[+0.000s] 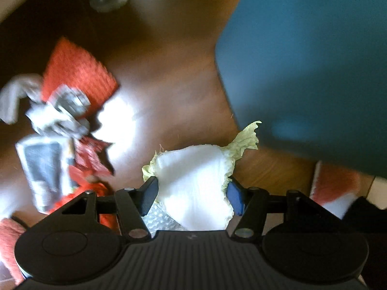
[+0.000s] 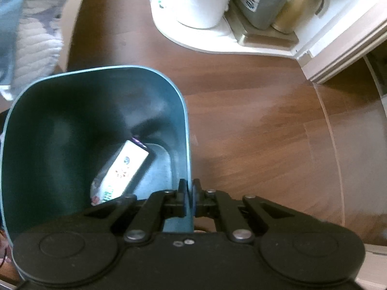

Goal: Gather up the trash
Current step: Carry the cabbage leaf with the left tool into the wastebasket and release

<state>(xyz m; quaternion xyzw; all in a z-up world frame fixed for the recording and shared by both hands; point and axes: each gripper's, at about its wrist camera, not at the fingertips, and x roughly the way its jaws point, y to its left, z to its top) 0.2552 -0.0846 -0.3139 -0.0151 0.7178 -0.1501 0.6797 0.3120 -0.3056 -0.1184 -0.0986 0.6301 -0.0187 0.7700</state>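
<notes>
My left gripper [image 1: 192,193] is shut on a pale cabbage leaf [image 1: 196,183] with a white stem and a yellow-green frill, held above the wooden floor. The teal trash bin [image 1: 309,67] shows as a blurred wall at the upper right of the left wrist view. My right gripper [image 2: 189,200] is shut on the rim of the teal bin [image 2: 185,120], one finger inside and one outside. Inside the bin lies a white carton [image 2: 125,166] with a crumpled wrapper under it. More litter [image 1: 55,120] lies on the floor at the left: grey wrappers, a red wrapper and a grey pouch.
A red woven mat [image 1: 77,75] lies on the floor beside the litter. In the right wrist view a white base [image 2: 217,38] carries a white container, a grey vessel and a brass kettle [image 2: 297,7]. A white door frame [image 2: 343,48] stands at the right, folded towels [image 2: 33,31] at the upper left.
</notes>
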